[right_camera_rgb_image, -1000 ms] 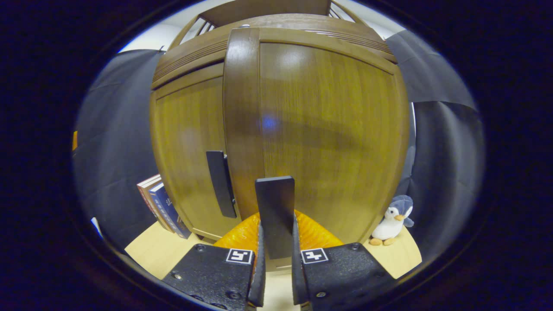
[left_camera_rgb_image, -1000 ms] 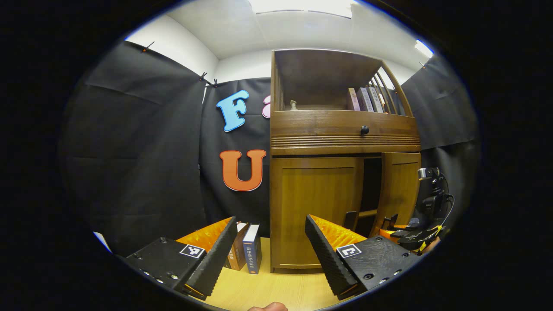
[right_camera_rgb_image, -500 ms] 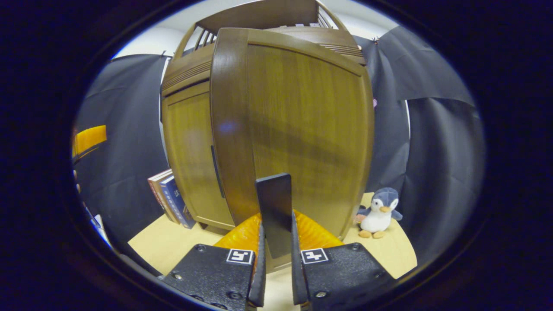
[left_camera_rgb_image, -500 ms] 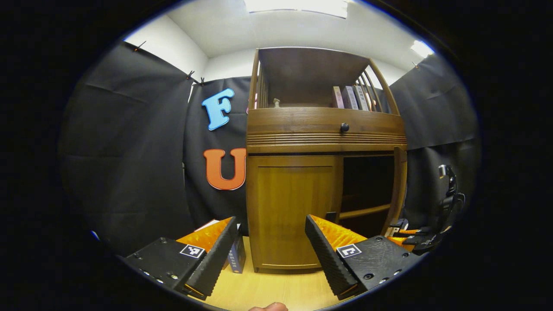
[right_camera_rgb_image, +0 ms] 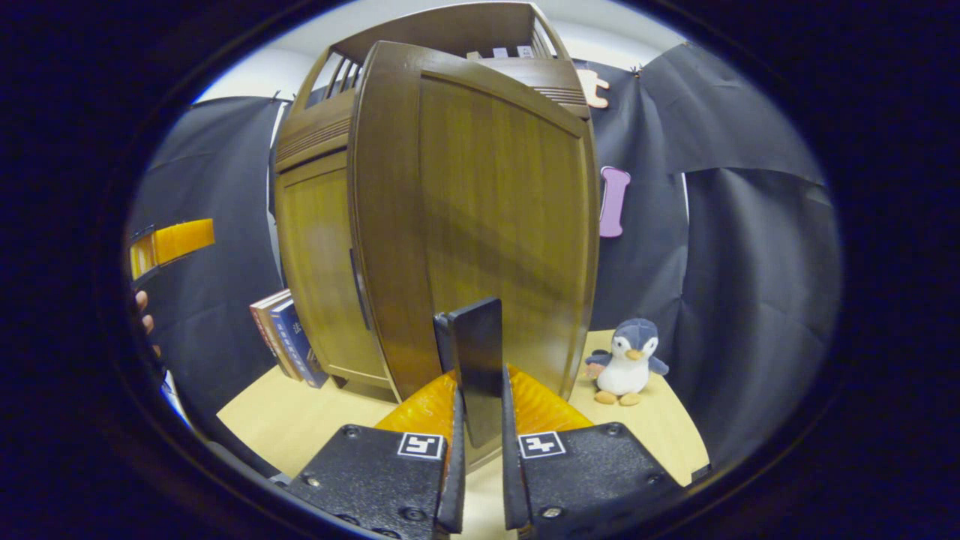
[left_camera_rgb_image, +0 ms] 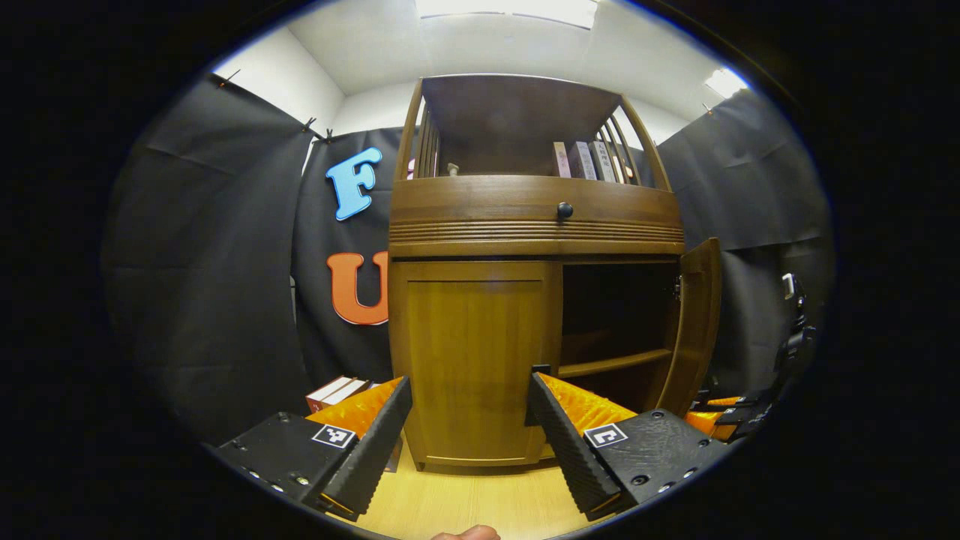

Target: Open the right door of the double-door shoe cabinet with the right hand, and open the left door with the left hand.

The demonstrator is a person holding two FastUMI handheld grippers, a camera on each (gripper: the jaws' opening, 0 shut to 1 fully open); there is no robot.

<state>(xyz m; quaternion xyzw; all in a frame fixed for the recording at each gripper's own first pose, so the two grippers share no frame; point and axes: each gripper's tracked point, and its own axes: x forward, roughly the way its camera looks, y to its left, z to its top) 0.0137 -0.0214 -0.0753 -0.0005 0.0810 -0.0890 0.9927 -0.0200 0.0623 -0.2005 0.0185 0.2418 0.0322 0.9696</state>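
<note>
The wooden shoe cabinet (left_camera_rgb_image: 536,225) stands on a light table. Its left door (left_camera_rgb_image: 472,360) is closed. Its right door (left_camera_rgb_image: 697,322) is swung wide open, showing a dark inside with a shelf. My left gripper (left_camera_rgb_image: 469,382) is open, a short way in front of the left door, touching nothing. The left door's dark handle (left_camera_rgb_image: 538,371) peeks out behind one of its fingers. In the right gripper view my right gripper (right_camera_rgb_image: 480,405) is shut on the right door's dark handle (right_camera_rgb_image: 476,352), with the right door (right_camera_rgb_image: 495,217) edge-on before it. The left door (right_camera_rgb_image: 322,277) sits behind.
Several books (left_camera_rgb_image: 337,390) lean beside the cabinet's left side. A penguin plush (right_camera_rgb_image: 626,360) stands on the table (right_camera_rgb_image: 675,435) to the cabinet's right. A drawer with a black knob (left_camera_rgb_image: 564,211) and an open shelf with books (left_camera_rgb_image: 585,159) sit above the doors.
The right door has swung from ajar to wide open, drawn by my right gripper. My left gripper has shifted so that the left door now lies between its fingers in view.
</note>
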